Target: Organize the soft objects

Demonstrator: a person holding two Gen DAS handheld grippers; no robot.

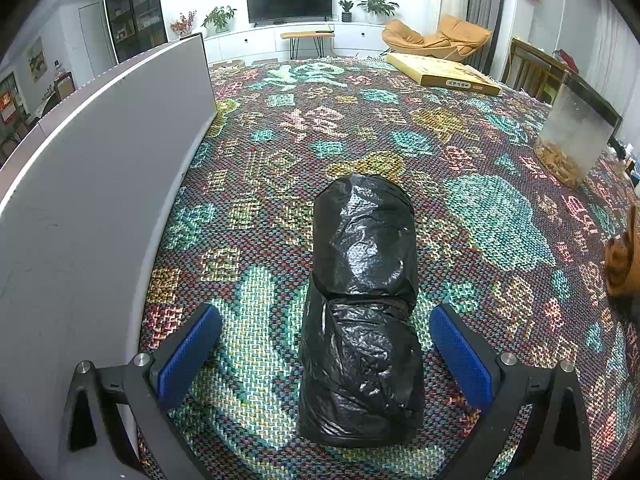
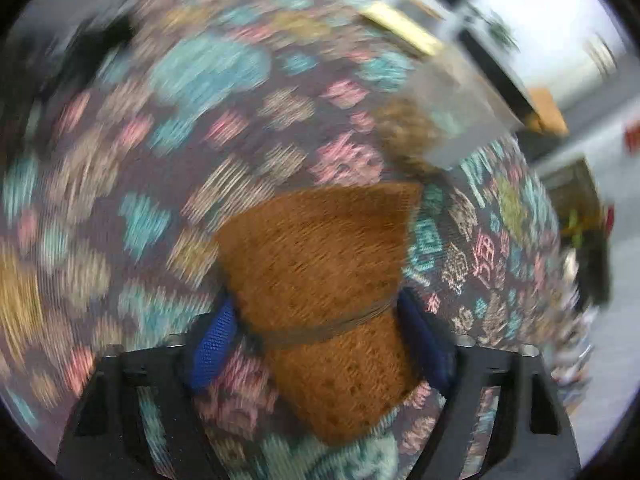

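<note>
Two grippers, L (image 1: 325,330) wide round black bag roll (image 1: 362,312), R (image 2: 316,336) w/ brown knit bundle (image 2: 320,280) between pads

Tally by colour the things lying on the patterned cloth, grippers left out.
Black: 1, the black bag roll
Brown: 1, the brown knit bundle
Yellow: 1, the flat yellow box
Clear: 1, the clear container
White: 1, the white board standing on edge
Total: 5

Glossy crinkled black plastic bag roll (image 1: 360,312), coarse woven multicolour cloth (image 1: 460,184), matt rust-brown knitted piece (image 2: 320,280), smooth matt white board (image 1: 100,200)
</note>
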